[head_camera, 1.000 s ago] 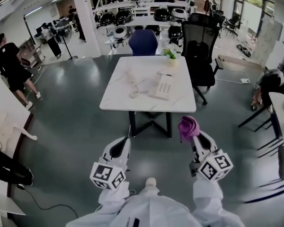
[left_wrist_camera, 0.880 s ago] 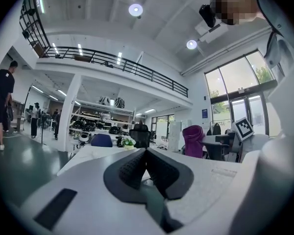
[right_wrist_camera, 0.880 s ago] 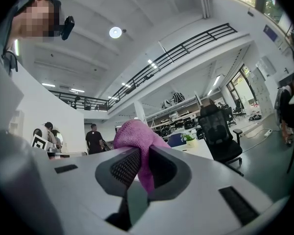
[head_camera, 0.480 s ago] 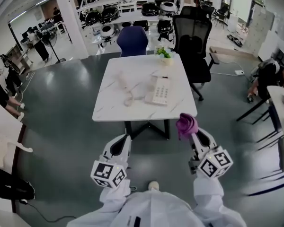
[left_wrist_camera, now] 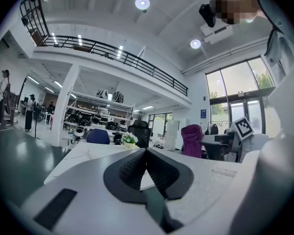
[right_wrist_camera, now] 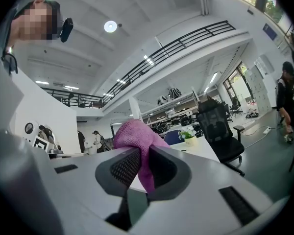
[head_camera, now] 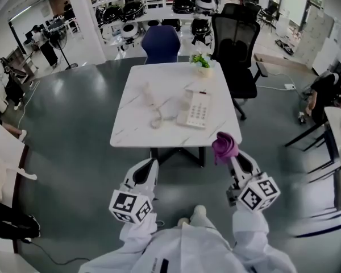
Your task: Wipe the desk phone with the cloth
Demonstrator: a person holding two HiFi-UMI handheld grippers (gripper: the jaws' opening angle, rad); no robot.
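Observation:
A white desk phone [head_camera: 194, 109] lies on the white table [head_camera: 136, 131], its handset [head_camera: 149, 94] off to the left on a coiled cord. My right gripper [head_camera: 226, 153] is shut on a purple cloth [head_camera: 224, 145] [right_wrist_camera: 137, 141] and hangs short of the table's near right corner. My left gripper [head_camera: 145, 170] is shut and holds nothing, below the table's near edge. The purple cloth [left_wrist_camera: 192, 140] also shows at the right of the left gripper view.
A small potted plant [head_camera: 202, 63] stands at the table's far edge. A blue chair [head_camera: 161, 44] and a black office chair [head_camera: 235, 41] stand behind the table. Another desk [head_camera: 336, 124] is at the right. People stand far left.
The table has come nearer in the head view. Both grippers hold the same pose, the cloth still in the right one.

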